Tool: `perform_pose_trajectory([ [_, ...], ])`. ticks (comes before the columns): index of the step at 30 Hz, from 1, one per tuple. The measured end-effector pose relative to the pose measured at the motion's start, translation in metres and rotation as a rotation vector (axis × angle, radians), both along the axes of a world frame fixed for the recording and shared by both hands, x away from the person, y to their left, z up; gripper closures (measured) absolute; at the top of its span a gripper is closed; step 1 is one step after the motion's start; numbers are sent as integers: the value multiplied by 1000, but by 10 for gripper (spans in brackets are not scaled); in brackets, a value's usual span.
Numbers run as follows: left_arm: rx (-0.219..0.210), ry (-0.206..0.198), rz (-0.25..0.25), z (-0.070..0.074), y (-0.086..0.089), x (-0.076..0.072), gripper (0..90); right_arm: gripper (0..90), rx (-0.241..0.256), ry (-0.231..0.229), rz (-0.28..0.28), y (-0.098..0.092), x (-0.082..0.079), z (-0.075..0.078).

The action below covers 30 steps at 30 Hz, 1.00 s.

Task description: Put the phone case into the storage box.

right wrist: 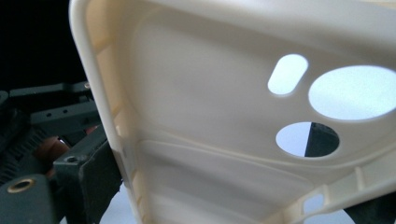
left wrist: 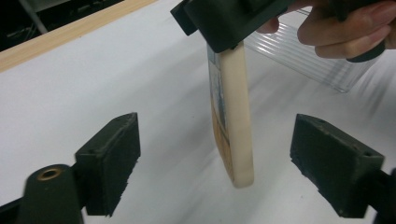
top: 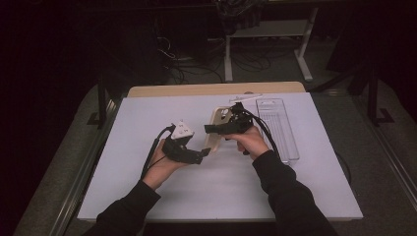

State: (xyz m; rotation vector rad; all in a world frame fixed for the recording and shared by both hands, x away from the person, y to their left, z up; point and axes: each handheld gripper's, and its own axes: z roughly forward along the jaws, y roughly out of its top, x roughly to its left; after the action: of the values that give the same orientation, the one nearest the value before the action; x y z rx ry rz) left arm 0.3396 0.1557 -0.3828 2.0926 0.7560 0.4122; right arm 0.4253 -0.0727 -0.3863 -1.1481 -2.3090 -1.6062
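Gripping the phone case (top: 216, 129) aloft, right gripper (top: 210, 130) faces left gripper (top: 202, 155), jaws wide

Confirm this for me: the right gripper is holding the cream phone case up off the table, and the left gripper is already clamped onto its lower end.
Not quite. The right gripper does hold the cream phone case up off the table, but the left gripper is not clamped on it. The left gripper view shows its jaws wide open, one on each side of the case's lower end, touching nothing.
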Motion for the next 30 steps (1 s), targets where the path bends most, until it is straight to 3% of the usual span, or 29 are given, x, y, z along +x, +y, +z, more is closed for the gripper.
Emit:
perform_pose_trajectory([
  [8,-10,9,-41,1,20,1,123,71,-13,-5,-3,-1,-1,1],
  [13,-45,1,-46,2,30,0,117,72,-17,-5,-4,-1,-1,1],
  [17,-38,7,-54,1,41,-2,87,72,-17,-14,-7,-2,0,1],
  [28,-53,42,-59,-14,69,-14,0,74,-12,-16,-12,-4,-1,4],
  [30,-49,32,-64,-15,73,-17,0,74,-14,-20,-13,-5,-1,5],
])
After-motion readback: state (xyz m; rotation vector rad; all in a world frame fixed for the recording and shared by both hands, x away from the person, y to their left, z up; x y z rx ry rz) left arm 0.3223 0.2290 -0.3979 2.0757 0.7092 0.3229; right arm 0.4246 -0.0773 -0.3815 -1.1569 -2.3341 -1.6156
